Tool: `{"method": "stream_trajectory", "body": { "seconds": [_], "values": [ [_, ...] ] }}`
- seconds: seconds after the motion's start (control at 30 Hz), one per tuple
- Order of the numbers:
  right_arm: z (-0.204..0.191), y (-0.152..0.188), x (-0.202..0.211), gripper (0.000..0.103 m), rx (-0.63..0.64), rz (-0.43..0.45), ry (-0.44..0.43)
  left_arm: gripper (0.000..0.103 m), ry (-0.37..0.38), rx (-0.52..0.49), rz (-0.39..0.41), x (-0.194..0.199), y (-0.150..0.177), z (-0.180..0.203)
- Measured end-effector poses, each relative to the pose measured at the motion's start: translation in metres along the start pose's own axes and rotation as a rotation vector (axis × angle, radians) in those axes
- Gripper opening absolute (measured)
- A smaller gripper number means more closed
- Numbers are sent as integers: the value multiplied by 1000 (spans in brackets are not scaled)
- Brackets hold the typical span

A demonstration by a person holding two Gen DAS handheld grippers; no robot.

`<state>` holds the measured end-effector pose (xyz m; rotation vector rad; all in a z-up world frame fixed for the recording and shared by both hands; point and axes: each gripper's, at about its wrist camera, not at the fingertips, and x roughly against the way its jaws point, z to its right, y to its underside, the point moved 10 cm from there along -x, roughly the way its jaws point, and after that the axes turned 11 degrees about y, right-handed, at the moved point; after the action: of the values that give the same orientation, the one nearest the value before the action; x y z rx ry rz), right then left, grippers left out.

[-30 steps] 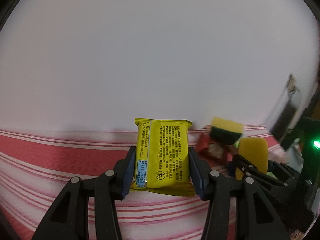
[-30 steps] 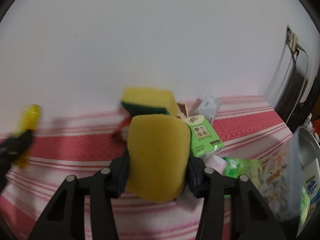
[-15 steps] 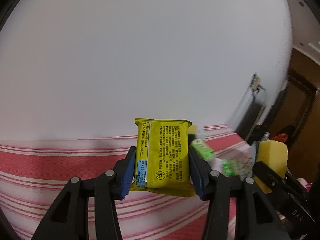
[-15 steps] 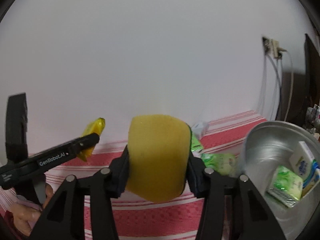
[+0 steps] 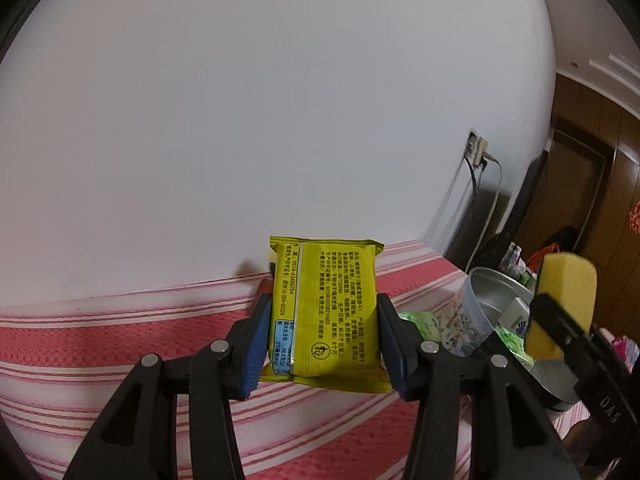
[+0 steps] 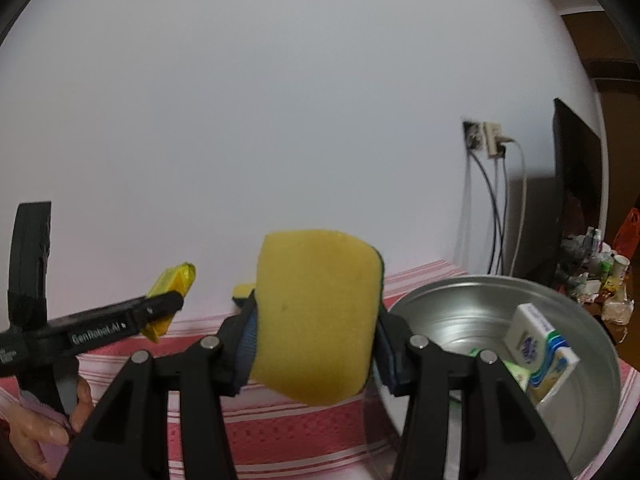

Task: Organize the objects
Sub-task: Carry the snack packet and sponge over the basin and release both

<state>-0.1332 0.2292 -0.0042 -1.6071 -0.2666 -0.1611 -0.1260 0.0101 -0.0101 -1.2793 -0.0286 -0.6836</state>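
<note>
Left gripper clamps a yellow snack packet upright above the red-striped cloth. Right gripper squeezes a yellow sponge just left of a metal basin holding tissue packs.

White wall behind. Wall socket at right with cables hanging down. Dark panel beside it, wooden door further right, blurred clutter below.
</note>
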Motion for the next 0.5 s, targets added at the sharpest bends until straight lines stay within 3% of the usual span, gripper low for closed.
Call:
{"method": "stream_trajectory", "body": {
  "seconds": [0.27,0.5],
  "values": [
    [29,-5,9,50,-12,29,50,52,-13,-62,-44,-7,9,32],
    [69,-7,26,50,-27,37,136,52,26,-121,-33,-8,6,67]
  ]
}}
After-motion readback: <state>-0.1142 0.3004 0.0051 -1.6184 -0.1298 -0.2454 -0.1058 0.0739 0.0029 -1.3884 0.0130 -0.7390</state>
